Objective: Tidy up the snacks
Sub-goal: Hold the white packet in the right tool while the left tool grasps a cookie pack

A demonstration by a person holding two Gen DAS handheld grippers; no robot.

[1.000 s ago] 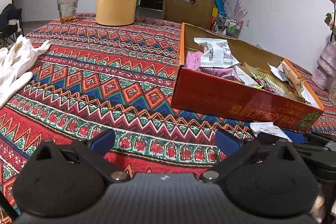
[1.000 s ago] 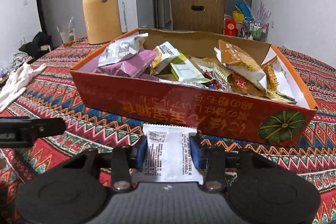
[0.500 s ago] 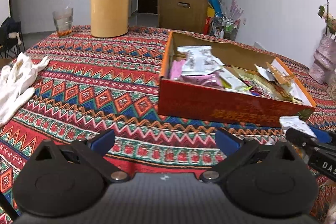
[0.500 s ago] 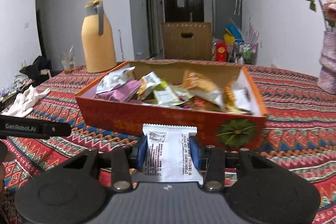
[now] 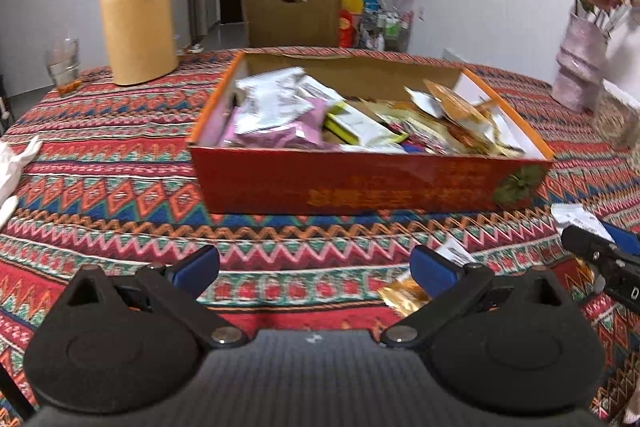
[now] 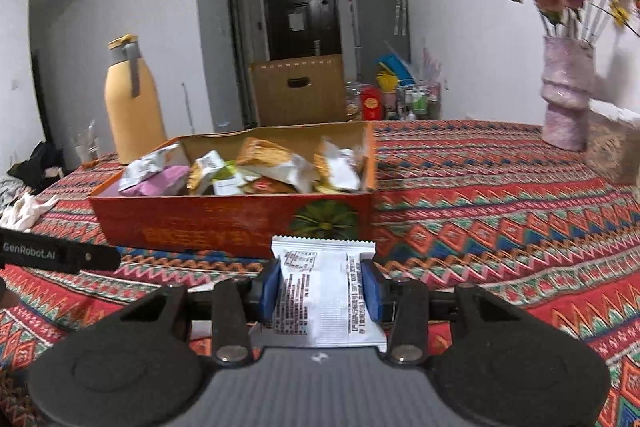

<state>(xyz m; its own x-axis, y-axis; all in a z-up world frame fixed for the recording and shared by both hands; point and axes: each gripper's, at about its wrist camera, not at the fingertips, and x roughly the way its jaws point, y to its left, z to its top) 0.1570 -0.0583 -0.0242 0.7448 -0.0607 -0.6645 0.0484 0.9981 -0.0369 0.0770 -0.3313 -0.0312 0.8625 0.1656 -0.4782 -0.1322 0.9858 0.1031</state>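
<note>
An orange-red cardboard box [image 5: 360, 183] [image 6: 224, 223] full of snack packets sits on the patterned tablecloth. My right gripper [image 6: 322, 287] is shut on a white snack packet [image 6: 326, 287], held in front of the box's near right corner; the same packet [image 5: 580, 221] shows at the right edge of the left wrist view. My left gripper [image 5: 316, 265] is open with nothing between its blue pads, in front of the box. A gold-wrapped snack [image 5: 402, 297] and a white packet [image 5: 454, 253] lie on the cloth by its right finger.
A yellow thermos [image 5: 136, 11] and a glass [image 5: 62, 65] stand at the far left. White gloves [image 6: 28, 209] lie at the left table edge. A vase of dried flowers [image 6: 566, 95] and a woven basket [image 6: 612, 155] stand at the far right.
Both grippers have pulled back and swung right, so the box now appears farther off and more to the left. The right gripper keeps its hold on the white packet. Loose snacks came into the left view.
</note>
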